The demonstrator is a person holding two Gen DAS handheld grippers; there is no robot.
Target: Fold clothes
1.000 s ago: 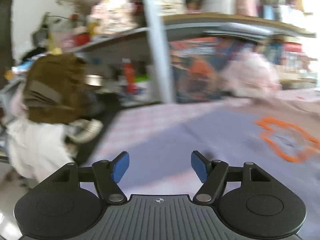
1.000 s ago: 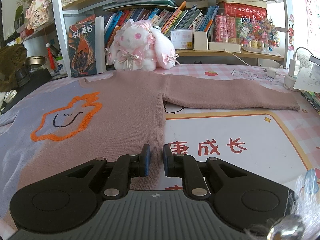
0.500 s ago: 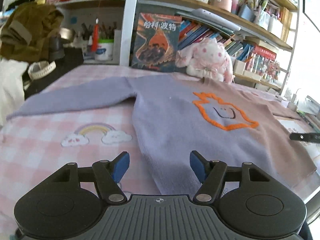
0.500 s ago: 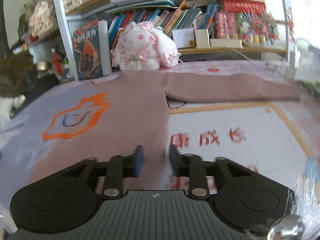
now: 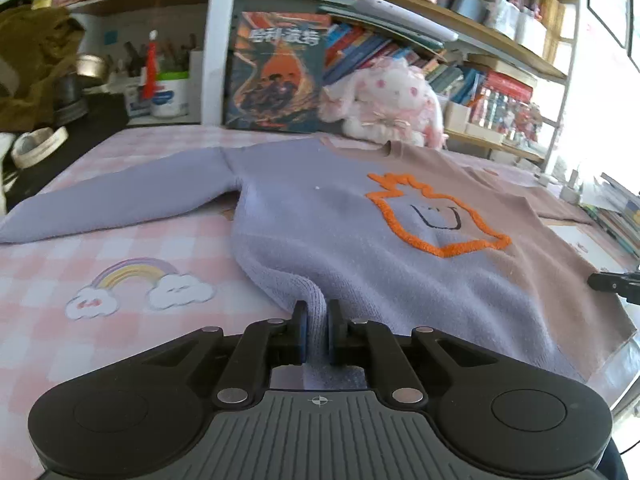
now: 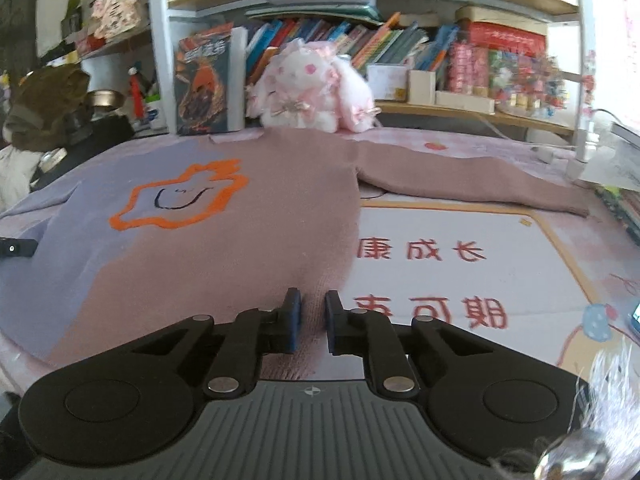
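Observation:
A knitted sweater (image 5: 360, 240), lilac on one half and dusty pink on the other with an orange outlined face, lies flat on the table with both sleeves spread. My left gripper (image 5: 318, 320) is shut on the lilah hem, which is pinched up into a ridge between its fingers. In the right wrist view the sweater (image 6: 260, 220) shows its pink half. My right gripper (image 6: 313, 316) is at the pink hem near the side seam, its fingers close together with the fabric between them.
A pink checked cloth (image 5: 120, 248) and a printed mat (image 6: 460, 264) cover the table. At the back stand a plush rabbit (image 6: 316, 92), a book (image 5: 276, 72) and full shelves. An olive garment (image 5: 32, 64) hangs at far left. A plug and cable (image 6: 576, 160) lie at right.
My left gripper swung from the room's left side onto the table, came down to the lilac hem and shut on it. My right gripper widened briefly, then narrowed again on the pink hem.

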